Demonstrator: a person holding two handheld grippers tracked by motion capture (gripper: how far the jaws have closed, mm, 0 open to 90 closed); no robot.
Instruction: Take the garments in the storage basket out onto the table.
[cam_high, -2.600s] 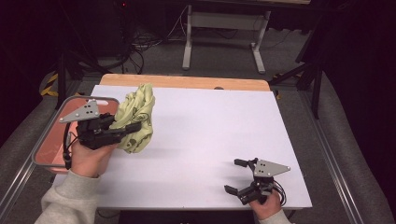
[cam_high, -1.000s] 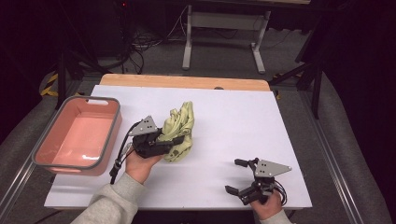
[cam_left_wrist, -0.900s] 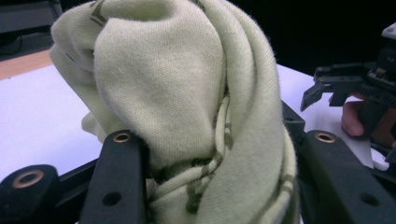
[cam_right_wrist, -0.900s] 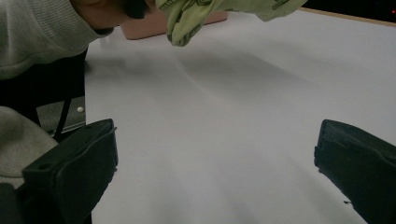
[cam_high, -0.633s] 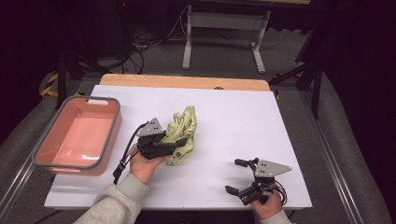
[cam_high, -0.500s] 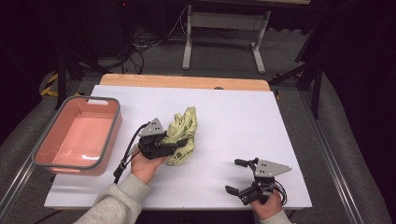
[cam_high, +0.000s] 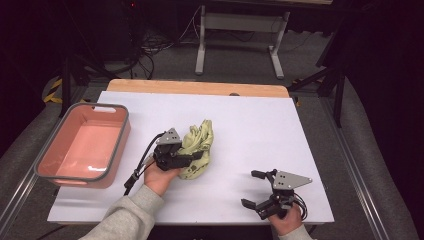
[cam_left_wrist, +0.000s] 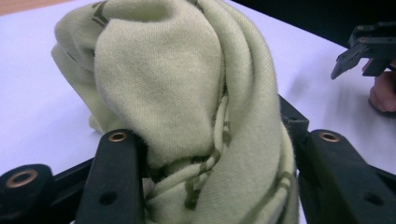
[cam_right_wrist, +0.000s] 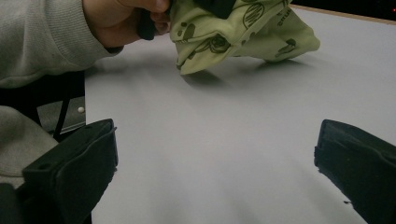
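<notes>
A crumpled pale green cloth with dark print (cam_high: 198, 147) lies bunched on the white table near its middle. My left gripper (cam_high: 194, 159) is shut on it; in the left gripper view the cloth (cam_left_wrist: 187, 102) bulges up between the two black jaws. My right gripper (cam_high: 255, 189) rests open near the table's front right, with nothing between its jaws. In the right gripper view the cloth (cam_right_wrist: 233, 28) hangs from the left hand (cam_right_wrist: 121, 18), one corner touching the table.
A pink tub with a grey rim (cam_high: 117, 145) stands at the table's left edge and looks hollow inside. The white table top (cam_high: 260, 125) has a wooden strip (cam_high: 200, 87) along its far edge. Dark floor and metal stands lie beyond.
My left gripper has carried the cloth from over the tub rightward to the table's middle, and lowered it slightly in the last second. The right gripper has stayed still.
</notes>
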